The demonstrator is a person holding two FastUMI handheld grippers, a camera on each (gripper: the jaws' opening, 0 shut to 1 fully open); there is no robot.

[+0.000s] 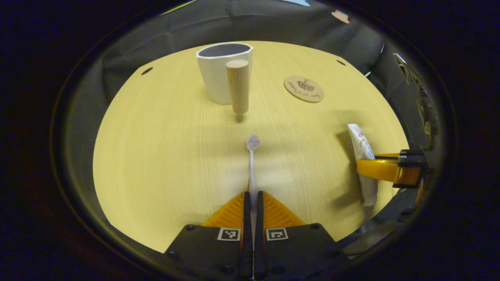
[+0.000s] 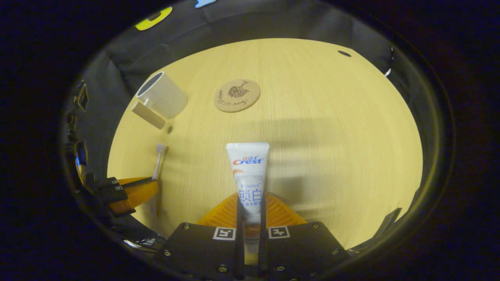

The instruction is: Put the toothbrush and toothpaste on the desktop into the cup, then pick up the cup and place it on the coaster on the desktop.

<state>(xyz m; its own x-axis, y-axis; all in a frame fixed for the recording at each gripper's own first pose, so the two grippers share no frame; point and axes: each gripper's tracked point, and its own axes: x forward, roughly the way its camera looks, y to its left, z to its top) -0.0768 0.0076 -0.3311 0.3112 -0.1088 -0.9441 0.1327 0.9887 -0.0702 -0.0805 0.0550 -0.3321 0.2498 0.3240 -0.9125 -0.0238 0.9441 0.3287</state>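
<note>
Here the wooden desktop (image 1: 164, 164) bears cup (image 1: 218, 74) and coaster (image 1: 303, 89), dark cloth (image 1: 117, 58) behind.

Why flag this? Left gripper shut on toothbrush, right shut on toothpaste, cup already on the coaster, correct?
Not quite: the cup stands on the bare desktop, apart from the coaster, as the left gripper view shows. The toothbrush and toothpaste grips are right.

**Two gripper cams, one counter**

Left gripper view sits low and close over the counter (image 1: 156, 156), looking forward along its gripper (image 1: 253, 195) toward the cup (image 1: 218, 74) and coaster (image 1: 304, 89). Right gripper view rides its own gripper (image 2: 250, 203), a bit higher, facing the same far edge from further right. Both share the counter top, cup, coaster, and each catches the other gripper at its side.
</note>
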